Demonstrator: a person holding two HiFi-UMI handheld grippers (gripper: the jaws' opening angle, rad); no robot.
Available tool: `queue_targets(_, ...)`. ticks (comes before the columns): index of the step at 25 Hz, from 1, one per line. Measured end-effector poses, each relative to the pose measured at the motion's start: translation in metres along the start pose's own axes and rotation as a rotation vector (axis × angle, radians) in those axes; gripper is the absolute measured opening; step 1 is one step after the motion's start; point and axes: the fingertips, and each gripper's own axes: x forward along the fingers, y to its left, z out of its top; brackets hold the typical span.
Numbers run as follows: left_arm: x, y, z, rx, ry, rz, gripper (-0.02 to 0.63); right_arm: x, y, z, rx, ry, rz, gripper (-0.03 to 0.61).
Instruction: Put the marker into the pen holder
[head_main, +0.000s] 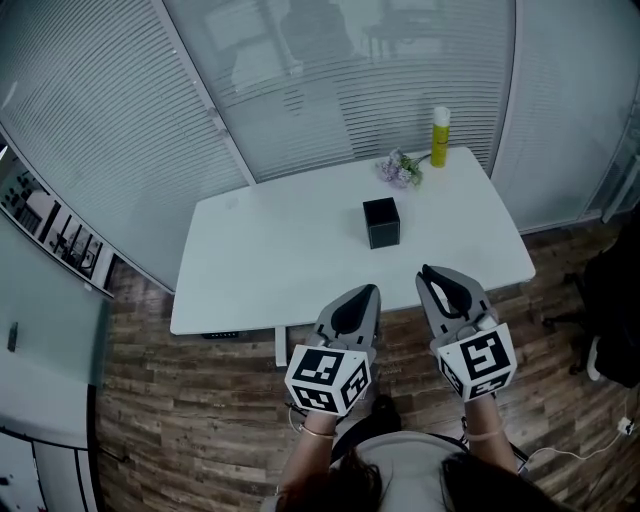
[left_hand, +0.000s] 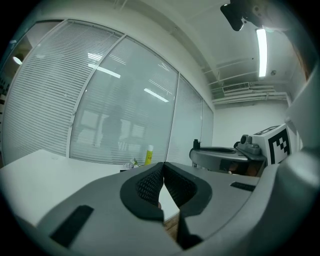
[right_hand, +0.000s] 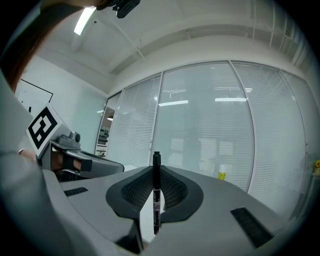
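Observation:
A black cube-shaped pen holder (head_main: 381, 222) stands on the white table (head_main: 270, 260), right of its middle. My right gripper (head_main: 432, 277) hovers over the table's near edge, shut on a black marker (right_hand: 156, 192) that stands upright between its jaws. The marker's cap pokes up above the jaw tips in the right gripper view. My left gripper (head_main: 368, 293) is beside it, also at the near edge, shut with nothing between its jaws. Both grippers are short of the holder, on its near side.
A yellow bottle (head_main: 440, 136) and a small bunch of flowers (head_main: 399, 168) sit at the table's far right corner. Glass walls with blinds (head_main: 330, 80) stand behind the table. A dark chair (head_main: 610, 300) is at the right. The floor is wood.

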Motion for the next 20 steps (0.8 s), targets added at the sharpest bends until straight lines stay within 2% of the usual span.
queue_targets(10, 0.012, 0.033, 0.009, -0.016, -0.011, -0.034, 0.02, 0.035, 0.003, 0.006, -0.006, 0.006, -0.032, 0.061)
queue_targets(20, 0.021, 0.047, 0.012, -0.03, -0.014, -0.056, 0.02, 0.052, 0.002, 0.006, -0.004, 0.012, -0.046, 0.061)
